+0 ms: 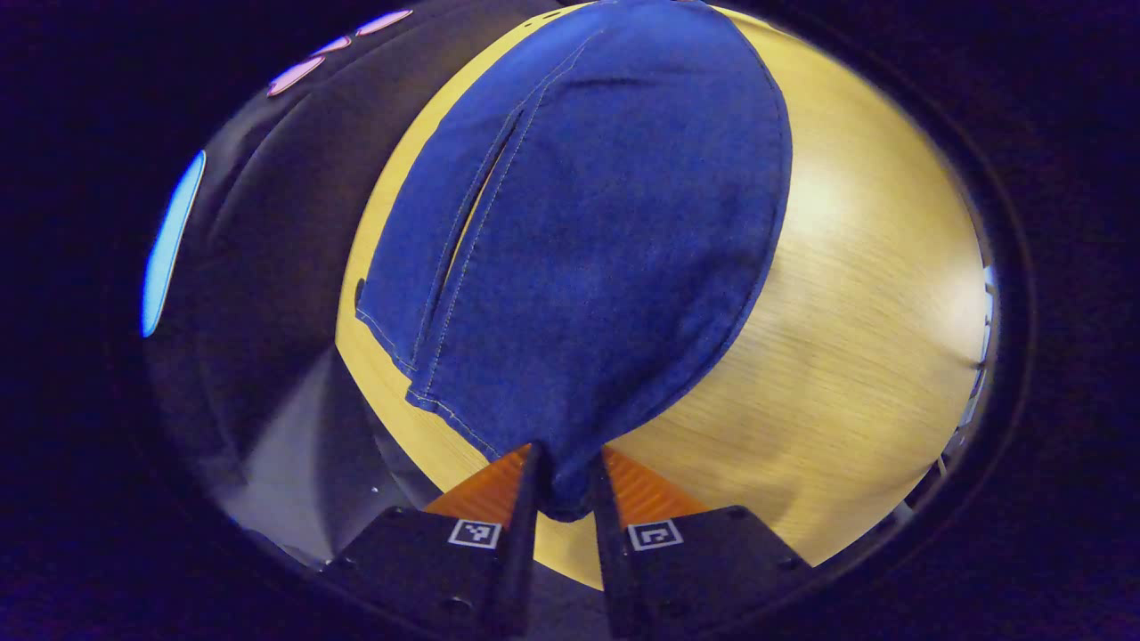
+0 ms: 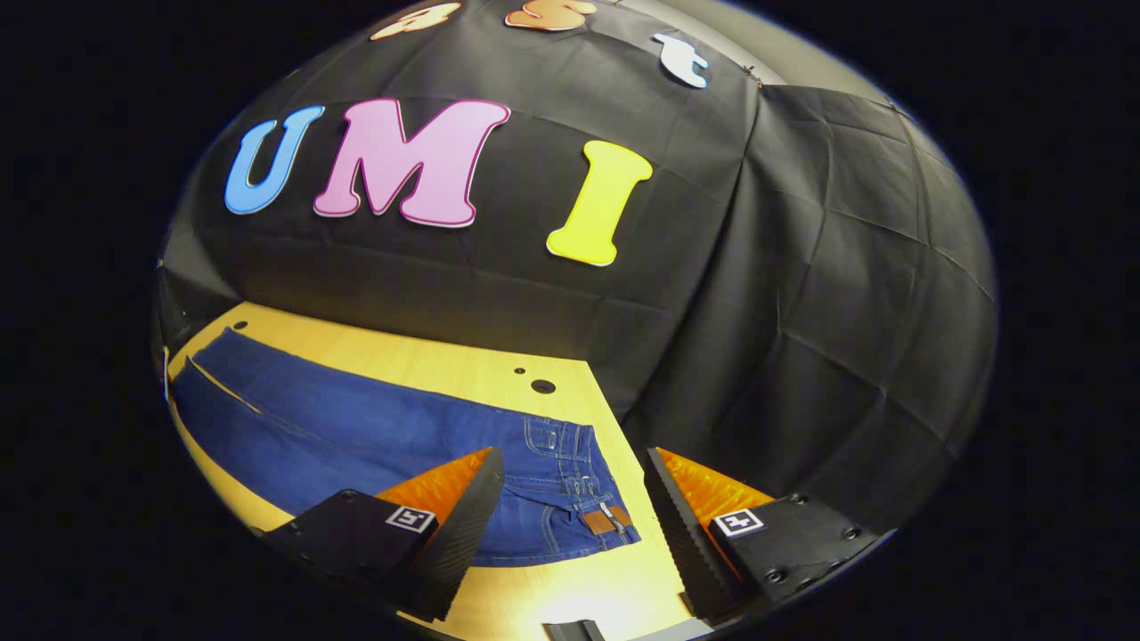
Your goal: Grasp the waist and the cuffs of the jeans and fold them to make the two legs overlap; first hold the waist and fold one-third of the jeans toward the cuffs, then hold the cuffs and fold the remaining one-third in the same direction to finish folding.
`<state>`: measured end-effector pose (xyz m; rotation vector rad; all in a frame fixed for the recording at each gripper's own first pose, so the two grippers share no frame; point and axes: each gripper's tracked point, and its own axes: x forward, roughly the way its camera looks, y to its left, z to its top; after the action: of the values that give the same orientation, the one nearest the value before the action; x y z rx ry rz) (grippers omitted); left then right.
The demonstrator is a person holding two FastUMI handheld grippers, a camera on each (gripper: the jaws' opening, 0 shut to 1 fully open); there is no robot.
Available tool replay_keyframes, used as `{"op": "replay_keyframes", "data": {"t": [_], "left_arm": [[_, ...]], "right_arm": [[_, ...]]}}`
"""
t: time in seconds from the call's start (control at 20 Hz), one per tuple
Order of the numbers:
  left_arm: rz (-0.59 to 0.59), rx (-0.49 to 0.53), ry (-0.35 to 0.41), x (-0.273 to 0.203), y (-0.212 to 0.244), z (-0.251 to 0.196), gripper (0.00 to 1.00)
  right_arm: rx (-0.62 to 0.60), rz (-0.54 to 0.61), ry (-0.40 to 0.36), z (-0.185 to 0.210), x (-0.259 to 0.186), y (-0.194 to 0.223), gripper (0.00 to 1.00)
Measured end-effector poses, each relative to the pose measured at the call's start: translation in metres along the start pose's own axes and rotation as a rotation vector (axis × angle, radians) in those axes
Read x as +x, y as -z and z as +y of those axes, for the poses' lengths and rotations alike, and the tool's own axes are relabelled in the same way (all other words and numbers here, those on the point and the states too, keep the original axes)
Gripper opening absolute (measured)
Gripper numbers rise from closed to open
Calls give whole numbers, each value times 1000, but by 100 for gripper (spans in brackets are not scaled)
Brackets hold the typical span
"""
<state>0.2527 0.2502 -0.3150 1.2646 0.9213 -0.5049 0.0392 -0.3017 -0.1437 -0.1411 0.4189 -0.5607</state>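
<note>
Pale wood is spreading under us, a table (image 1: 855, 356) backed by a black cloth wall (image 2: 802, 267). We are starting at our left tongs (image 1: 567, 485): both fingers are pinching a bunched fold of denim at the cuff end, closed tight on it. From that pinch the jeans (image 1: 606, 249) are running straight away from us across the table, the two legs lying one on the other, with a stitched side seam (image 1: 481, 205) showing along the left edge.

We are holding our right tongs (image 2: 570, 525) open, fingers wide apart, hovering just above the waist (image 2: 579, 499). The belt loops and a small brown patch (image 2: 606, 518) are lying between the spread fingers, not yet gripped.

From this side the jeans (image 2: 356, 436) are stretching long and flat to the left, toward the far cuffs. So the long axis is running between our two hands: right nearest the waist, left at the cuffs. We judge the waist grab is coming next.
</note>
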Motion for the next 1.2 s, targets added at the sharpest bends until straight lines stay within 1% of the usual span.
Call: {"op": "replay_keyframes", "data": {"t": [0.05,0.1,0.15,0.25,0.35,0.45,0.55,0.65,0.7,0.8,0.85,1.0,1.05,1.1,1.15,1.2], "left_arm": [[11,-6,15,-1,2,-1,27],[15,-15,26,1,2,-2,23],[15,-30,35,-1,1,-3,14],[19,-59,36,1,-2,-2,7],[19,-56,40,1,-1,0,6],[24,-57,35,0,-2,-1,6],[32,-50,19,1,-1,0,6],[43,-43,-4,1,-1,1,6],[48,-47,-10,2,-1,2,6],[51,-59,-15,3,-2,0,6],[51,-59,-15,3,-2,1,6],[56,-56,-17,3,-2,1,6],[57,-51,-15,3,-2,2,6],[59,-47,-13,3,-3,2,6],[61,-43,-12,3,-2,1,6],[60,-40,-12,3,-3,1,6]], "right_arm": [[-34,0,-4,-3,4,3,97],[-83,-6,-12,-5,7,6,94],[-143,-9,-14,-10,13,11,97],[-315,-5,-21,-23,31,22,97],[-499,-4,-66,-30,48,35,97],[-679,20,-168,-28,62,58,97],[-892,58,-305,-23,71,94,96],[-1107,83,-393,-28,74,126,96],[-1189,108,-433,-31,75,146,96],[-1292,181,-492,-43,82,187,96],[-1321,223,-514,-50,84,205,96],[-1395,262,-540,-51,100,229,96],[-1424,278,-524,-50,105,233,96],[-1456,246,-515,-44,114,229,96],[-1479,213,-500,-38,122,225,92],[-1496,213,-493,-35,126,225,90]]}}
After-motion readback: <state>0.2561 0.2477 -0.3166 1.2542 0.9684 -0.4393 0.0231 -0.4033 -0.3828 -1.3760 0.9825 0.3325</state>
